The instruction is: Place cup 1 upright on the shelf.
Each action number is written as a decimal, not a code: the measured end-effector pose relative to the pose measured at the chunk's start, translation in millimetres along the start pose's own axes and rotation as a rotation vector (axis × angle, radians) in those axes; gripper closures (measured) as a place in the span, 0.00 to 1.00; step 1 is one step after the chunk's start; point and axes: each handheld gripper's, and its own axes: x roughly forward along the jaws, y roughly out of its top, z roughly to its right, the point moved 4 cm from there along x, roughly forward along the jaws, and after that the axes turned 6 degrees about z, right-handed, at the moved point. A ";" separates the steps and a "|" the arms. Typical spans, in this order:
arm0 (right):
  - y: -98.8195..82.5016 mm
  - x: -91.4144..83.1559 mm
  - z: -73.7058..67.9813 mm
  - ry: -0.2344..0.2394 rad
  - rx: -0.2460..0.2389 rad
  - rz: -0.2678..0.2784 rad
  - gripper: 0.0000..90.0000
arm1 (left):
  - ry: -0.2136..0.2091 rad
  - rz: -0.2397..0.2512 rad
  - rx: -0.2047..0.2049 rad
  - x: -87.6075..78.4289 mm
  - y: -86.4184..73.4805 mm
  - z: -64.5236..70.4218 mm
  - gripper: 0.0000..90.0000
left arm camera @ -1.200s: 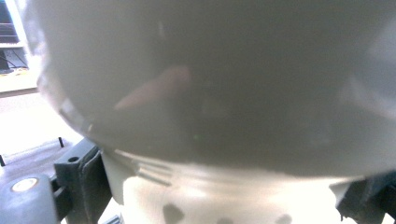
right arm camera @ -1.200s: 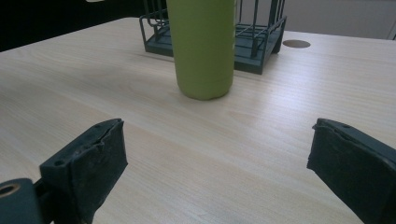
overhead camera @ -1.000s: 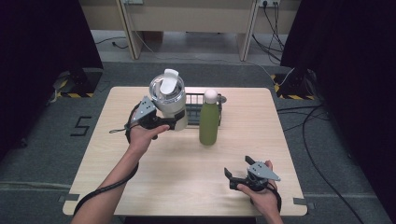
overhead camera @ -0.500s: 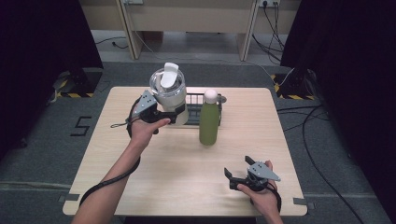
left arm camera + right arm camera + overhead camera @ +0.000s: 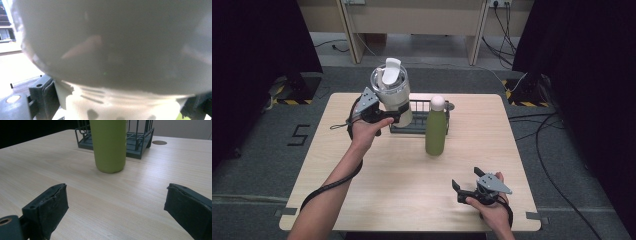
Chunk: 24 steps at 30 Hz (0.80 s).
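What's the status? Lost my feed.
Left gripper shut on tumbler, held above rack. Right gripper open, low over table. Green bottle upright beside rack.

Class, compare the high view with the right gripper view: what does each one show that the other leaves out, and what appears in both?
High view: the left tool holding a white tumbler raised over the wire rack, plus the green bottle's white cap. Right gripper view: the open right tool and its jaw pads close up. Both: the green bottle, the rack and the wooden table.
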 end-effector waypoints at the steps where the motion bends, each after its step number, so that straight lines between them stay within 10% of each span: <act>1: -0.1 0.1 -0.1 0.000 0.001 0.000 0.05 | 0.001 0.003 -0.006 1.2 0.6 -0.5 0.10; 24: -1.6 0.3 1.0 0.002 0.003 -0.002 0.05 | 0.039 -0.006 -0.010 28.7 7.7 -17.7 0.10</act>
